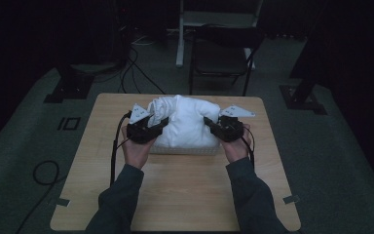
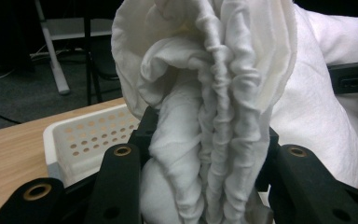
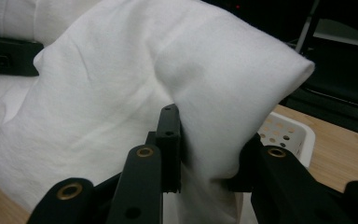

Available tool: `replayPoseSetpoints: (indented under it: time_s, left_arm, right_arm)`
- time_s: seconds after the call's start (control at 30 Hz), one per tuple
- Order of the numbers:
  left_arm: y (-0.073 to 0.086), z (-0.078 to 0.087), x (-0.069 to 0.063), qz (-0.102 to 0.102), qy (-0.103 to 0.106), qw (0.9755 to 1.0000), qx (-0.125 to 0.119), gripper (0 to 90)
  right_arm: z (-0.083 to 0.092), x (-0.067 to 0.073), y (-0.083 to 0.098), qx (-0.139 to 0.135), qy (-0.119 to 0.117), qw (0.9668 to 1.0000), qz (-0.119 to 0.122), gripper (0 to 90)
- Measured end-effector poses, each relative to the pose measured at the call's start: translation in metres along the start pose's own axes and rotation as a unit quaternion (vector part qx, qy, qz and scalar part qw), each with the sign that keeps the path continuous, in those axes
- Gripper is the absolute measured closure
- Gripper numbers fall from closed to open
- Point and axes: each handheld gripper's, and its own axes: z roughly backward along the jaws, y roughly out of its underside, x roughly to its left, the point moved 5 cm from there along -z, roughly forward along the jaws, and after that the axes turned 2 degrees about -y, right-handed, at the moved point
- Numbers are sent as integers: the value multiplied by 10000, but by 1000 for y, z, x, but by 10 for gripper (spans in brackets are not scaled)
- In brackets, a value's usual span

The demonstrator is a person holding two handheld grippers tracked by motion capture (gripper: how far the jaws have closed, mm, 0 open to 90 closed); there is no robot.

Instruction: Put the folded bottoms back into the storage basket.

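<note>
At the left, the left hand-held gripper [image 1: 157, 127] is clamped on a gathered, pleated end of the white pillow [image 1: 187, 122], which sits in the white perforated basket [image 1: 185, 150] on the worktop [image 1: 185, 195]. At the right, the right hand-held gripper [image 1: 210, 125] is closed on the smooth opposite corner. The pillow is judged to be mid-lift or mid-placement; an even, two-sided move is called for next. The bunched folds [image 2: 214, 116] are revealed in the left gripper view, while the smooth corner [image 3: 261, 65] is seen in the right gripper view.
</note>
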Motion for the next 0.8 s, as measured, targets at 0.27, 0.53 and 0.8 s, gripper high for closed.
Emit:
replayPoseSetpoints:
  time_s: [0.27,0.53,0.8]
  left_arm:
    - [-1,-8,7,102,-71,9999,1,591]
    - [-2,-15,11,147,-113,9998,30,591]
    - [-2,-24,15,149,-156,9997,95,590]
  right_arm:
    - [-8,-2,-4,28,94,10000,4,718]
    - [-14,-5,-6,54,148,9999,-40,718]
    - [-22,-11,-4,88,194,9997,-114,718]
